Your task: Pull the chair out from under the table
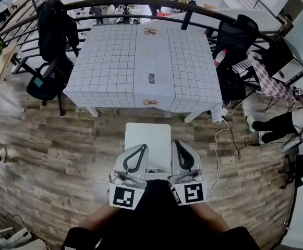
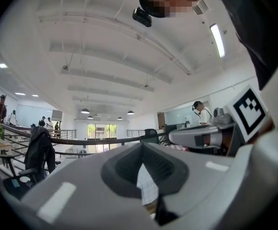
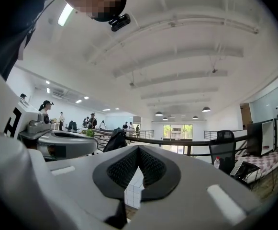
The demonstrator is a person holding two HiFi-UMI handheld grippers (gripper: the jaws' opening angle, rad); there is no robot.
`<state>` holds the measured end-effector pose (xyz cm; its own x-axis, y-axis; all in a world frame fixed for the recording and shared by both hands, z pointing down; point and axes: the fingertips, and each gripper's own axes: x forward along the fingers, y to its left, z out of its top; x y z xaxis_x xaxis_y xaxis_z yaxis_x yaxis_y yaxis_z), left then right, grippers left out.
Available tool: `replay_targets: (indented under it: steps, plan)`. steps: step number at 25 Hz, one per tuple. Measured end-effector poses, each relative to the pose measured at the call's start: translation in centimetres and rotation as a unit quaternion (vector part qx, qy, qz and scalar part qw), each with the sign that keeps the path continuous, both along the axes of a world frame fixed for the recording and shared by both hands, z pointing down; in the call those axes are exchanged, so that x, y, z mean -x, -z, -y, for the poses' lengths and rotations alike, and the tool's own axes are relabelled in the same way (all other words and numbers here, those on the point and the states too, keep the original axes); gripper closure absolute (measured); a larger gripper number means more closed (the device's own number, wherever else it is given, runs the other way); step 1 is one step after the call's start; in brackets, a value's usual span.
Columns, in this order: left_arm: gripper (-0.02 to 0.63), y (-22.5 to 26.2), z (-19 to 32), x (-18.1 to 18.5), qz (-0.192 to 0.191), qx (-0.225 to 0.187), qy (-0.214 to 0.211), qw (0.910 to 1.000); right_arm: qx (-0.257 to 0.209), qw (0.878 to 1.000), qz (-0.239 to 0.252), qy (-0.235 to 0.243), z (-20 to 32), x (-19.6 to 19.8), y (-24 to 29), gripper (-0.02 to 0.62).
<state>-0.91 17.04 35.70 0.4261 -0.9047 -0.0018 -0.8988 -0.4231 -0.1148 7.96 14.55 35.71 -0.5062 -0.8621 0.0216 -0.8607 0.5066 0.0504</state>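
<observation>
A white chair (image 1: 147,139) with a flat rectangular seat stands on the wood floor, just in front of the table (image 1: 114,61) with the checked cloth, clear of its near edge. My left gripper (image 1: 140,148) and right gripper (image 1: 178,144) hang side by side over the seat's near end, both shut and holding nothing. In the left gripper view the jaws (image 2: 141,153) meet, with only a sliver of checked cloth (image 2: 148,189) seen through their cut-out. In the right gripper view the jaws (image 3: 138,151) are likewise together, pointing level at the table.
A black office chair (image 1: 51,46) draped with a jacket stands at the table's left, another (image 1: 235,38) at its right beside a bottle (image 1: 219,57). A curved railing (image 1: 141,3) runs behind. A white cable (image 1: 218,150) trails on the floor. A seated person's legs (image 1: 276,125) are at right.
</observation>
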Motion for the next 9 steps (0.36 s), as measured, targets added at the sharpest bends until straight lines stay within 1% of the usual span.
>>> replay_targets:
  steps: [3,9]
  plan:
    - [0.598,-0.7,-0.5,-0.1,-0.011,0.014,0.002,0.9998,0.002,1.000,0.000,0.002,-0.6,0.3,-0.1,0.599]
    - [0.598,-0.1,-1.2,0.3,0.026,-0.013,-0.016,0.9994,0.010,1.000,-0.008,0.013,-1.9,1.7,-0.7,0.598]
